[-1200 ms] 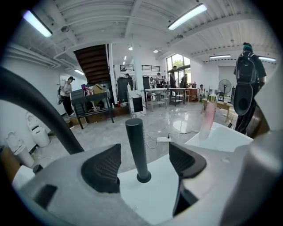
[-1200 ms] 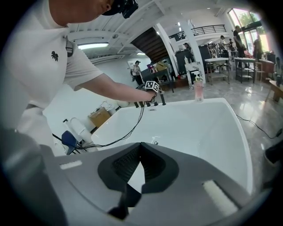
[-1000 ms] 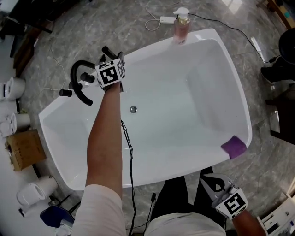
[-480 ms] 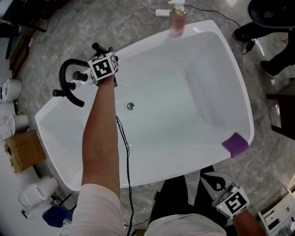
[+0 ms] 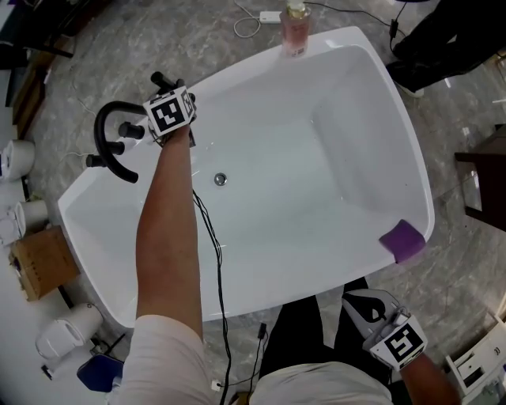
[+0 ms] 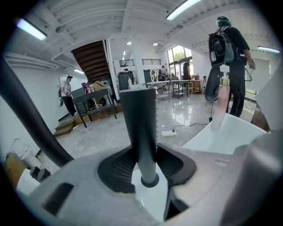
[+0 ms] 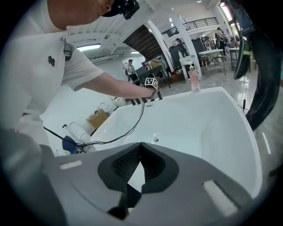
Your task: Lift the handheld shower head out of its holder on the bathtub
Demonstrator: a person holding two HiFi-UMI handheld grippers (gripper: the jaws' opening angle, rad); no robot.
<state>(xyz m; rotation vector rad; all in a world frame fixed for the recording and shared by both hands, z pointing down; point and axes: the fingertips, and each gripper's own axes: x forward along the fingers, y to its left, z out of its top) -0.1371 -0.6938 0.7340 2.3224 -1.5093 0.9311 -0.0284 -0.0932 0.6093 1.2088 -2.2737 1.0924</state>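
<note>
Nearest, low beside the person's legs and outside the tub, the right tongs (image 7: 140,148) are held clenched, the pad tips met, with nothing between them. Just beyond, a purple sponge (image 5: 403,240) is seen lying on the near right rim of the white bathtub (image 5: 413,158). A round metal fitting (image 5: 220,179) is set in the tub's inner wall. A black cable (image 5: 212,253) is draped over the near rim and runs up beside the outstretched left arm (image 5: 166,229).

At the tub's far left rim the left tongs (image 6: 141,152) have just been closing and are now clamped on the handheld shower head (image 6: 138,114). Its dark grey handle stands upright between the ribbed pads, which are pressed to it on either side. The shower head is seated in its holder (image 6: 149,180), seen as a dark ring round its foot on the white rim. Just beside it, to the left in the head view, a black arched spout (image 5: 105,146) with black knobs is mounted on the same rim.

On the far rim a pink pump bottle (image 5: 295,33) is stood upright. Beyond the tub, a white power strip (image 5: 270,16) is laid on the grey marbled floor (image 5: 95,47). A cardboard box (image 5: 38,261) is placed on the floor at the left. Farther off, a person with a backpack (image 6: 227,44) is seen standing.
</note>
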